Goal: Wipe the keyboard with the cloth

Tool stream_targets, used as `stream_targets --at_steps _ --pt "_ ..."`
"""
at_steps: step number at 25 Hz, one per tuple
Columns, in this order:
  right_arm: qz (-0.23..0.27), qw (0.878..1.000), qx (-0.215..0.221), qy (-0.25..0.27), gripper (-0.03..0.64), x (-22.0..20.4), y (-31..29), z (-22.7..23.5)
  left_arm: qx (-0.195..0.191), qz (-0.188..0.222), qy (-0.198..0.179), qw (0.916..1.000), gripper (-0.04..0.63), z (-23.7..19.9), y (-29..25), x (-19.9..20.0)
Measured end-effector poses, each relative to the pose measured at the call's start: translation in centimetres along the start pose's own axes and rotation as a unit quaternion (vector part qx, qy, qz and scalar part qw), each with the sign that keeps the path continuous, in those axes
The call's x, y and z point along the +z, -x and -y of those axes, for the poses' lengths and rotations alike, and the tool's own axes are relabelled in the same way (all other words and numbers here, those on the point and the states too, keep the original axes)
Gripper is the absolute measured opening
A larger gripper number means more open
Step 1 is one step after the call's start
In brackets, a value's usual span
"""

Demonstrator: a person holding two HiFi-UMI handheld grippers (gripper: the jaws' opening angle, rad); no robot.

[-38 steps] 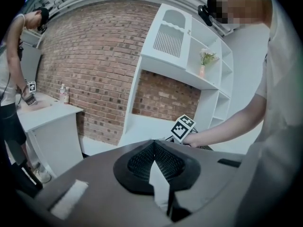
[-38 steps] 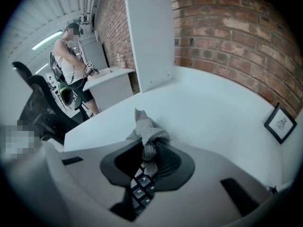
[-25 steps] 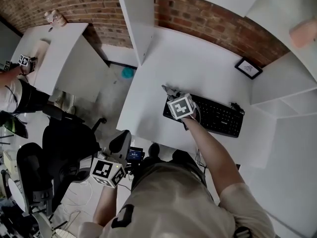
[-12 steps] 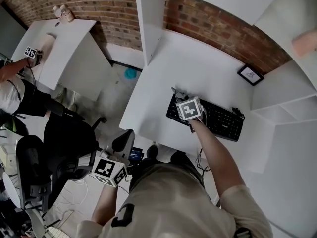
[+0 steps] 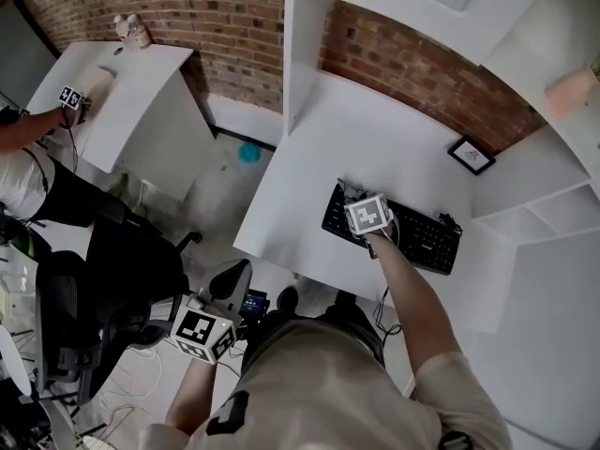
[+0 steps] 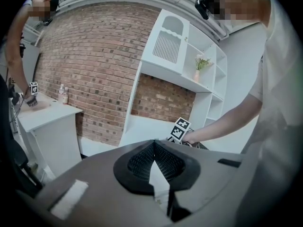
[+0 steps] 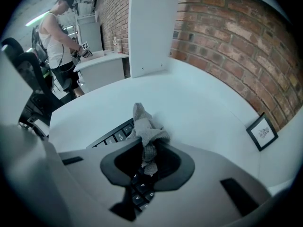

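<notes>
A black keyboard [image 5: 417, 234] lies on the white desk [image 5: 300, 204]. My right gripper [image 5: 361, 204] hovers over its left end, shut on a crumpled grey cloth [image 7: 144, 129]. The cloth bunches up beyond the jaws of the right gripper [image 7: 147, 150] and hangs down onto the keyboard's keys [image 7: 115, 136]. My left gripper [image 5: 202, 334] is held low beside my body, away from the desk. In the left gripper view the left gripper [image 6: 154, 149] is shut with nothing between its jaws, and it looks toward the right gripper's marker cube [image 6: 179, 129].
A small framed picture [image 5: 471, 155] leans at the back right of the desk. White shelves [image 5: 553, 186] rise to the right. A black office chair [image 5: 122, 270] stands to the left. Another person [image 5: 28, 172] works at a second white desk [image 5: 122, 92].
The right gripper with the cloth has slid a little to the right along the keyboard's left end. The left gripper has stayed low.
</notes>
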State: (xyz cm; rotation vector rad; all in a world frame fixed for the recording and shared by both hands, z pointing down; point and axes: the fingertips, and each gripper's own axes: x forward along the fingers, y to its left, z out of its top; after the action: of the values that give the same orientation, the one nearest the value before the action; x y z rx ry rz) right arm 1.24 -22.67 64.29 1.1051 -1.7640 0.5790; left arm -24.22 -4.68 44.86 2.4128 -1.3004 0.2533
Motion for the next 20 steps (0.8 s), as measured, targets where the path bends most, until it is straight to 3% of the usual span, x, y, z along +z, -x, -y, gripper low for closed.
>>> stream_targets --at_steps 5,20 --pt "0.026 0.998 0.002 0.06 0.049 0.4 0.7 0.3 0.007 0.004 -0.002 1.0 0.003 1.5 -0.6 0.2" --pt "0.046 0.997 0.046 0.034 0.049 -3.7 1.8 6.6 -0.011 -0.012 -0.033 0.9993 0.003 11.2 -7.5 1.9"
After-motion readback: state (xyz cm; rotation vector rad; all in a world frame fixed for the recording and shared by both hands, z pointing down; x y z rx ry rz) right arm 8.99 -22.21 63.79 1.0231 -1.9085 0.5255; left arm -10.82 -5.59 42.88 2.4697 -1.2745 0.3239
